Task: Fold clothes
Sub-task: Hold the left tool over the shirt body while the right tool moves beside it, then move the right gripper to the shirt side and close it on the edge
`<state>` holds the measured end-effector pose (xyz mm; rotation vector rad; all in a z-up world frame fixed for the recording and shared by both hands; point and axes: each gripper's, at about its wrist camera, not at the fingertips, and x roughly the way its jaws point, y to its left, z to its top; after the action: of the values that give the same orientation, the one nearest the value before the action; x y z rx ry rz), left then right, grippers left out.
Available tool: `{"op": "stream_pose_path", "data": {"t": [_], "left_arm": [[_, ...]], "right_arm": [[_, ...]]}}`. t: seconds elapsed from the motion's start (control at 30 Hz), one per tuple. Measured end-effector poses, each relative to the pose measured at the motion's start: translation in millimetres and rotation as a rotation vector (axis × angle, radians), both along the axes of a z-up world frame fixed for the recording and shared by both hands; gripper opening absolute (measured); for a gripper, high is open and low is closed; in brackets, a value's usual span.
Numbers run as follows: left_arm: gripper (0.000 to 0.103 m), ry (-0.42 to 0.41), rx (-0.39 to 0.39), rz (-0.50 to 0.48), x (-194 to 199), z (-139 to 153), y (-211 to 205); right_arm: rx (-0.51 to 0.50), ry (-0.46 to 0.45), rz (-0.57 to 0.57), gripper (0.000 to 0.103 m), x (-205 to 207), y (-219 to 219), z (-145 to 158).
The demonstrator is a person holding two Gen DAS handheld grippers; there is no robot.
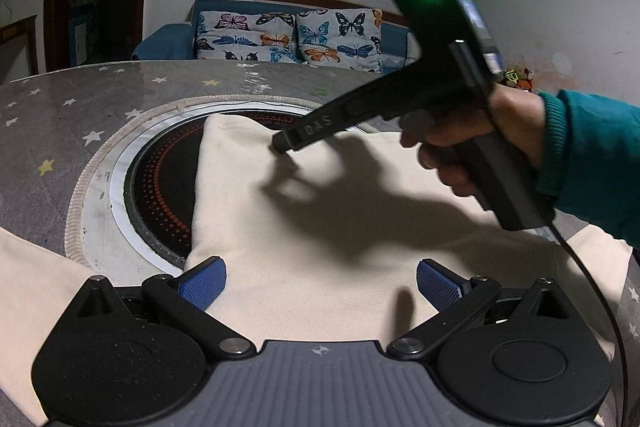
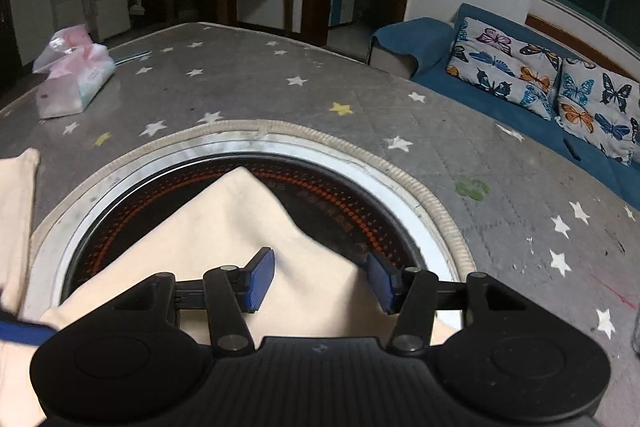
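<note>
A cream garment (image 1: 320,211) lies spread over the round cooktop and the table. My left gripper (image 1: 320,281) is open just above its near part, blue pads (image 1: 202,281) wide apart with nothing between them. In the left wrist view a hand in a teal sleeve holds my right gripper (image 1: 282,145) above the cloth's far part. In the right wrist view my right gripper (image 2: 318,279) is open over the garment (image 2: 224,227), whose folded corner points away. A sleeve or edge of the cloth (image 2: 16,211) lies at the far left.
The table (image 2: 280,75) has a grey star-print cover and a round black cooktop (image 2: 344,199) with a metal ring in its middle. A tissue pack in a pink bag (image 2: 76,83) sits at the far left. A blue sofa with butterfly cushions (image 2: 540,75) stands beyond the table.
</note>
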<state>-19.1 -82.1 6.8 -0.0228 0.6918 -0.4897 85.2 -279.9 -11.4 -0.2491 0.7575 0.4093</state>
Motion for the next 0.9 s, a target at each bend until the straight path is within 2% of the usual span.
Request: {"op": "stream_pose_path", "data": {"t": [0.13, 0.3, 0.57, 0.73, 0.9], "left_arm": [[0.103, 0.0, 0.0, -0.002, 0.8, -0.5, 1.0], [0.103, 0.001, 0.001, -0.003, 0.5, -0.3, 0.8], [0.103, 0.013, 0.022, 0.0, -1.0, 3.5, -3.1], [0.103, 0.013, 0.031, 0.001, -5.4, 8.1, -5.7], [0.103, -0.028, 0.034, -0.048, -25.7, 19.0, -15.2]], "right_arm": [[-0.002, -0.011, -0.047, 0.053, 7.5, -8.3, 5.9], [0.026, 0.006, -0.055, 0.054, -13.5, -32.0, 23.7], [-0.008, 0.067, -0.06, 0.055, -91.8, -78.1, 36.2], [-0.03, 0.081, -0.028, 0.055, -150.5, -88.1, 40.5], [-0.036, 0.08, 0.001, 0.059, -212.5, -92.0, 40.3]]}}
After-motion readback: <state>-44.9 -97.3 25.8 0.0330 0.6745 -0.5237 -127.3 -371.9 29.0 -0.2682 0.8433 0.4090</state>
